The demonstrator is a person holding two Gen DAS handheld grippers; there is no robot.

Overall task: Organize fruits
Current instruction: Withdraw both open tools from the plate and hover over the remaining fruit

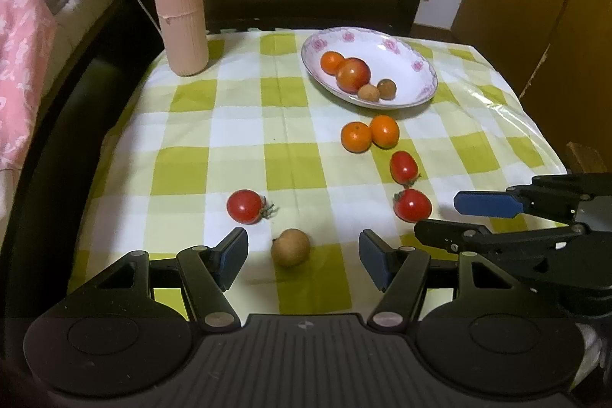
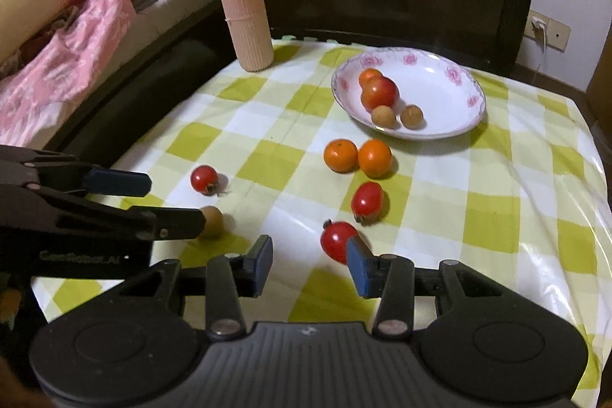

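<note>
Two grippers hover apart-fingered, holding nothing — left gripper [image 1: 302, 255] straddling a longan [image 1: 290, 247], right gripper [image 2: 310, 264] beside a cherry tomato [image 2: 336, 240] on the counter [image 1: 237, 140].

A longan [image 1: 290, 247] lies between the left claw [image 1: 302, 255] jaws; the plate [image 1: 420, 64] lies beyond, to the right.

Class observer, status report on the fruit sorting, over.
Left gripper open around longan. Right gripper open beside tomato. Plate partly filled. Path clear.
</note>
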